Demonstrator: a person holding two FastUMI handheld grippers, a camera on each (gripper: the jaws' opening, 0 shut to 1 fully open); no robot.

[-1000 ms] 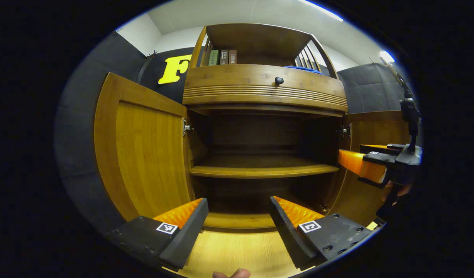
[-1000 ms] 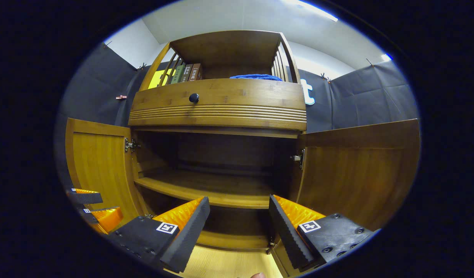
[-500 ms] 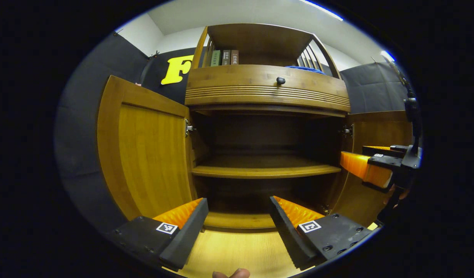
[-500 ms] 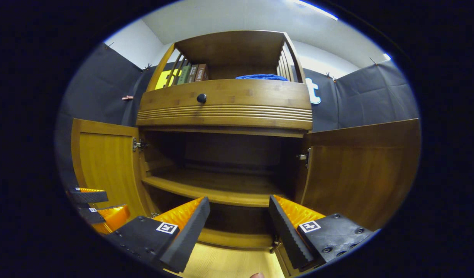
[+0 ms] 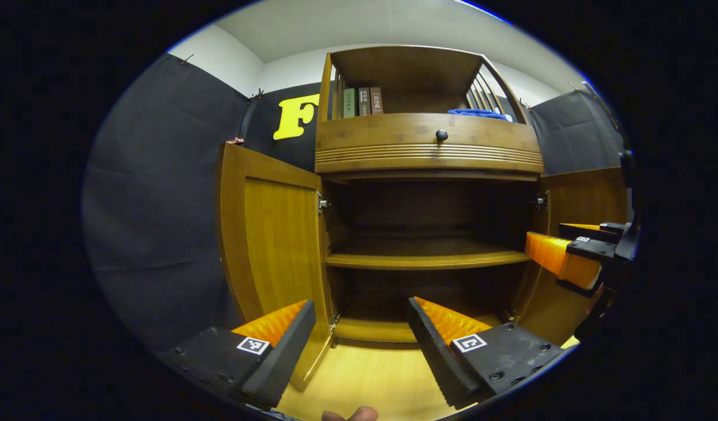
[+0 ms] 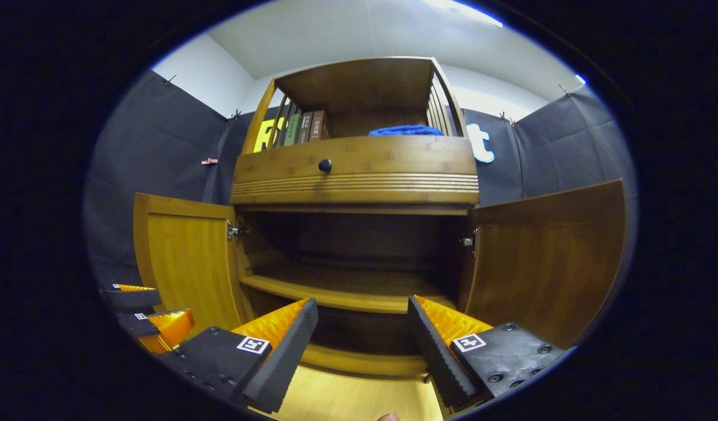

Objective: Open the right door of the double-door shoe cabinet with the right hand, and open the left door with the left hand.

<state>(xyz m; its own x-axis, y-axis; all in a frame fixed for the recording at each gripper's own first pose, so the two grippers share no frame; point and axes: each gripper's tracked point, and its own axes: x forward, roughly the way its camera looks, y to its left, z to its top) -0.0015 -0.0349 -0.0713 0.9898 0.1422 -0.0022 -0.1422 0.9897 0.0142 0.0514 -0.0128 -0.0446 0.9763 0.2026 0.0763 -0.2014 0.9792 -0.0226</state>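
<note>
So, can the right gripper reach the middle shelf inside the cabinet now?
Probably yes. Both doors, the left door and the right door, stand open, and the right gripper is open and faces the middle shelf with nothing between them.

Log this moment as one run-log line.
left wooden cabinet door: open | right wooden cabinet door: open | left tongs: open, empty | right tongs: open, empty

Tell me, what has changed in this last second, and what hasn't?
Both grippers have drawn back from the shoe cabinet, which looks smaller now; the left gripper also swung leftward. Nothing was gripped or released. Left door and right door stay wide open; both grippers stay open and empty.
</note>
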